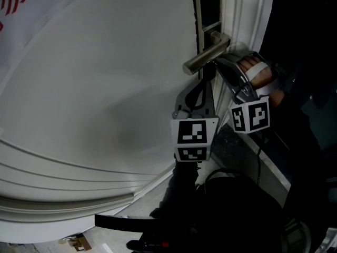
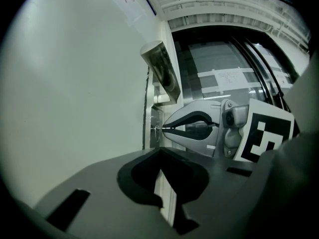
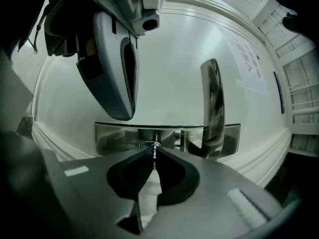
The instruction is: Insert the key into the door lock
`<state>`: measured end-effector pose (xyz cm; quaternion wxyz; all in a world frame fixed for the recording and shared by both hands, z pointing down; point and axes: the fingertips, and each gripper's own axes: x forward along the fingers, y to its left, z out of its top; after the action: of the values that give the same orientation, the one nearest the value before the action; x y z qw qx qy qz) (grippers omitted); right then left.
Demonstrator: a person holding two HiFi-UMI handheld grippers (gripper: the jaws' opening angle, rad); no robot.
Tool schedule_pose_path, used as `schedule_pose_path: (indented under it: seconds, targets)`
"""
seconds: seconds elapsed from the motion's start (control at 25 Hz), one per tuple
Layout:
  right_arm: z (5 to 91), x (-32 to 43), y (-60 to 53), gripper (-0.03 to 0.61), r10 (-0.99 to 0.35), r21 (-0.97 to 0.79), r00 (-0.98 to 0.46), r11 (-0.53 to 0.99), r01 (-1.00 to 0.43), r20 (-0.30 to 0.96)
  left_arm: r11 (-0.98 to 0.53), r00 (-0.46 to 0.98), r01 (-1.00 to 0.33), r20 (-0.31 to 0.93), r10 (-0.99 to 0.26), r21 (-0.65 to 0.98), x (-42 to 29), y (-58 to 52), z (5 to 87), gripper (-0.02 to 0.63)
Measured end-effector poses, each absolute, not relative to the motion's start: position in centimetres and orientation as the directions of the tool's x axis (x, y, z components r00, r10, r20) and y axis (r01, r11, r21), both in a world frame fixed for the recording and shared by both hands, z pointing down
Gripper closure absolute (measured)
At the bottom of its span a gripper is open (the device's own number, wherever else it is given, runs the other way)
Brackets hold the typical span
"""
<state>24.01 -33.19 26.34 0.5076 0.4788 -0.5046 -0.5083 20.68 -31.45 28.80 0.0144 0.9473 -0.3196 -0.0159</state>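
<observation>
A white door (image 1: 105,88) carries a metal lock plate (image 3: 114,136) with a lever handle (image 1: 206,56) and a round keyhole (image 3: 149,144). My right gripper (image 3: 155,153) is shut on a thin key (image 3: 155,148), seen edge-on, whose tip is at the keyhole. How deep it sits cannot be told. From the left gripper view, the right gripper (image 2: 167,128) holds the key (image 2: 160,128) level against the lock (image 2: 156,128). My left gripper (image 2: 159,152) is shut and holds nothing. It hangs just below the handle, beside the right gripper (image 1: 216,63).
The door's edge and white frame (image 1: 245,15) run up on the right. A person's hand (image 1: 258,70) grips the right gripper. Behind the door's edge is a dark glass panel (image 2: 234,78). Moulded trim (image 1: 79,186) crosses the door's lower part.
</observation>
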Motion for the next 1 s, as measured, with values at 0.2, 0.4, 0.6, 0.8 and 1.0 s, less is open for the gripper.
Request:
schedule_pose_path:
  seconds: [0.2,0.4,0.6,0.8,1.0]
  targets:
    - [26.35,24.01,-33.19,0.566,-0.999,0.999,-0.022,0.025,0.04,0.025,-0.796,0.796,-0.604,-0.022,-0.605,0.037,20.66,-31.44,28.73,0.612]
    - [26.38,24.0,-33.2,0.565,-0.999,0.999,-0.019,0.026,0.044,0.027,-0.797,0.797,-0.603,-0.024,-0.604,0.037,20.67,-31.45,28.69,0.612]
    - [26.39,23.99,-33.21,0.565,-0.999,0.998,-0.018,0.03,0.048,0.031,-0.798,0.798,-0.601,-0.025,-0.602,0.04,20.7,-31.45,28.63,0.612]
    - [26.38,23.98,-33.25,0.565,-0.999,0.998,-0.019,0.032,0.047,0.033,-0.799,0.799,-0.6,-0.021,-0.601,0.044,20.73,-31.52,28.77,0.612]
    - [26.38,23.93,-33.38,0.565,-0.999,0.999,-0.029,0.028,0.042,0.03,-0.791,0.791,-0.61,-0.012,-0.611,0.051,20.54,-31.84,29.04,0.612]
